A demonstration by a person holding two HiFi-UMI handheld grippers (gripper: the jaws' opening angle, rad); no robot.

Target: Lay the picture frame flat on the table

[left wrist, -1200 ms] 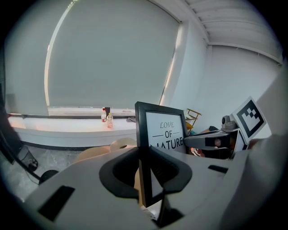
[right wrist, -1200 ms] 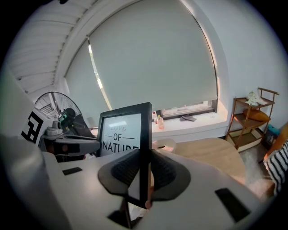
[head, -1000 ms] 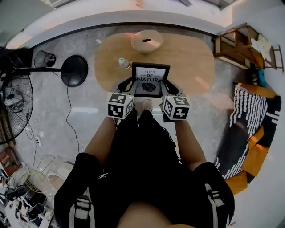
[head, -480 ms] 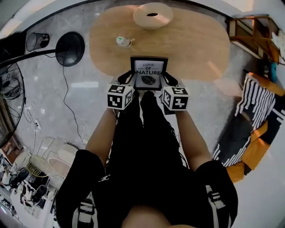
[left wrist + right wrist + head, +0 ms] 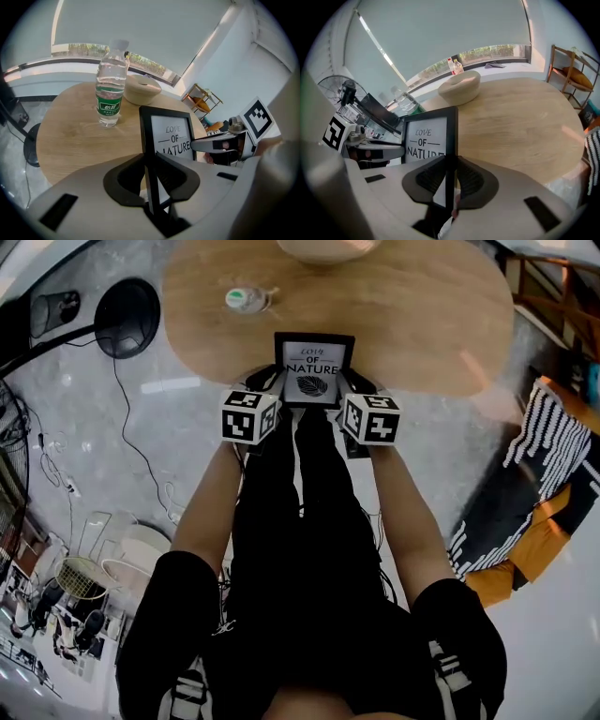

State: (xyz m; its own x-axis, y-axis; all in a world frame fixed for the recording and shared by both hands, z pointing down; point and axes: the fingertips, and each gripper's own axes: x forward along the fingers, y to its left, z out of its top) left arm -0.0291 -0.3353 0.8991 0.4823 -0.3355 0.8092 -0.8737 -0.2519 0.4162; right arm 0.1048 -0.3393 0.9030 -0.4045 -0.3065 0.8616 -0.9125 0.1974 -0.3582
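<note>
A black picture frame with a white print reading "LOVE OF NATURE" and a leaf is held between both grippers over the near edge of the oval wooden table. My left gripper is shut on the frame's left edge. My right gripper is shut on its right edge. In both gripper views the frame stands upright, above the tabletop, its lower part hidden by the jaws.
A clear water bottle with a green label stands on the table's left part. A round beige bowl sits at the far edge. A black fan base and cables lie on the floor to the left; a striped rug lies to the right.
The view has shifted forward: the table now fills the top of the head view. The frame stays held between both grippers, now closer over the table's near edge.
</note>
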